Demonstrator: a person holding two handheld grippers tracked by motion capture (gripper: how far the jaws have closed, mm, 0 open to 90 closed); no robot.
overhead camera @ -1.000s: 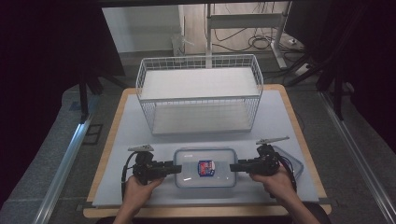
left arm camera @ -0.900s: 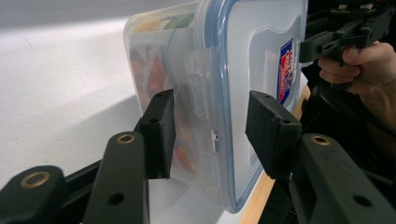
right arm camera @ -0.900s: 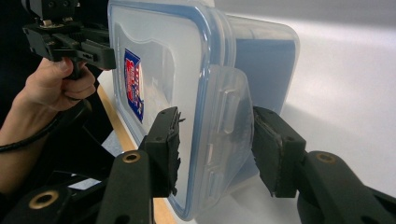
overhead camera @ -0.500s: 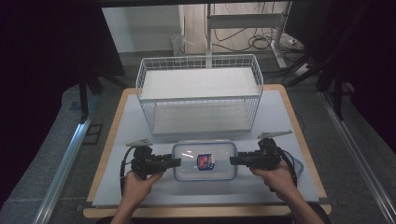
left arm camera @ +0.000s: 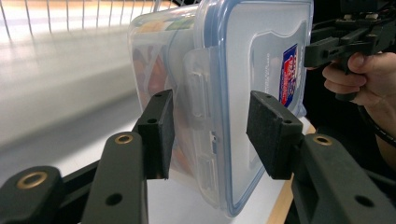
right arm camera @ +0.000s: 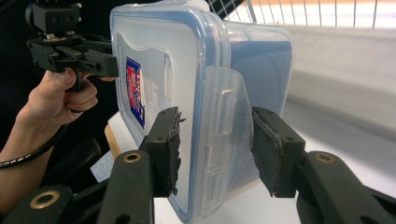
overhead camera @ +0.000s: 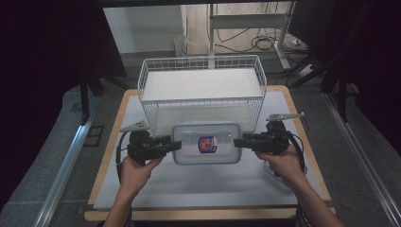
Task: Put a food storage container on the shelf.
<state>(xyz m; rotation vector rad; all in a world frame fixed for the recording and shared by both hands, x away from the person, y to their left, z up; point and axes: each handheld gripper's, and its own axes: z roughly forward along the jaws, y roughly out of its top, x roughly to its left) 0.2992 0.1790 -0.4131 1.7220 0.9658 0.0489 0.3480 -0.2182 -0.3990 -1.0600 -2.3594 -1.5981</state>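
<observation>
A clear plastic container with a blue-rimmed lid and a red and blue label hangs between my two grippers, just in front of the wire basket. My left gripper is shut on its left end, my right gripper on its right end. In the left gripper view the jaws of the left gripper straddle the side latch of the container, with orange contents inside. In the right gripper view the right gripper clamps the other latch of the container.
The white wire basket stands at the back of the table with a white floor inside. A pale mat covers the wooden table in front of it. Dark floor and metal rails flank the table.
Both grippers have carried the container away from the person and upward, from the mat near the front toward the basket's front wall.
</observation>
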